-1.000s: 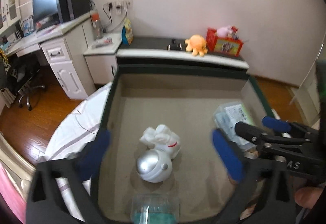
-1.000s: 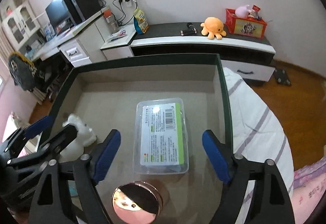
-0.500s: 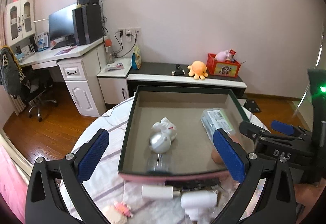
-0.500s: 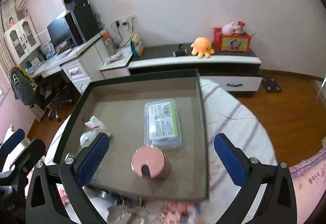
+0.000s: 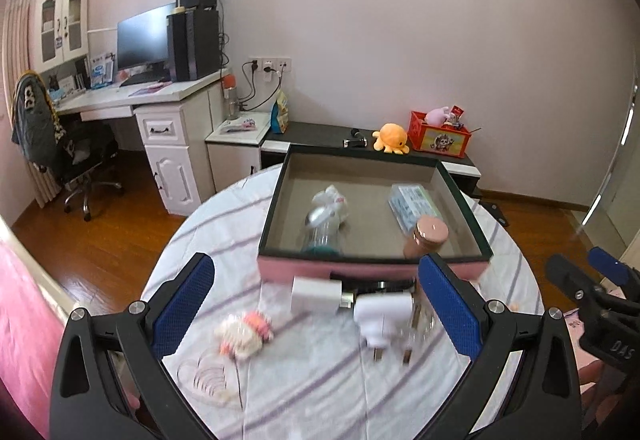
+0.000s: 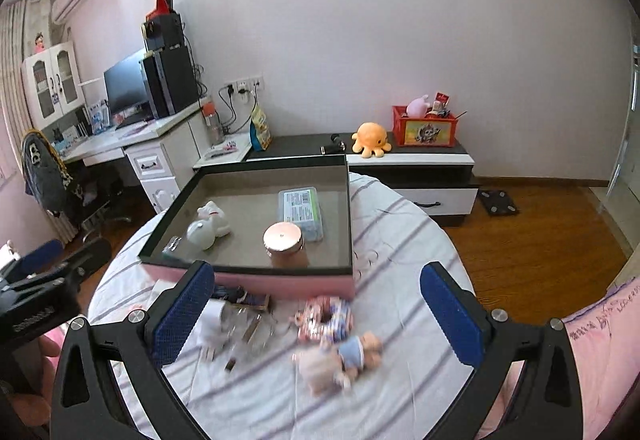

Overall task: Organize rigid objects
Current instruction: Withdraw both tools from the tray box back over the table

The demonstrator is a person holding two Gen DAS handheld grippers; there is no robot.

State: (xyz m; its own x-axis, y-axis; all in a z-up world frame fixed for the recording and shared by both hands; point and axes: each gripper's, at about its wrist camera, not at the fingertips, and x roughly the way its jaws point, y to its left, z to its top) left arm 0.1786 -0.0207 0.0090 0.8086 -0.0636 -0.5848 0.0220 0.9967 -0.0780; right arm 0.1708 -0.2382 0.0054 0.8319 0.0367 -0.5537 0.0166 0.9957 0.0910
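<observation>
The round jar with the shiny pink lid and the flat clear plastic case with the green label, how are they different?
The round jar with the shiny pink lid stands upright and tall; the flat clear plastic case with the green label lies flat and low. The jar is round, the case rectangular. The jar sits nearer the pink-sided box's front wall, the case farther back. Both rest inside that box, close together.

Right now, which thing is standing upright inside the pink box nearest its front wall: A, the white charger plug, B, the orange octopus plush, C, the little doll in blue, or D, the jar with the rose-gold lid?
D: the jar with the rose-gold lid stands in the pink box just behind its front wall.
</observation>
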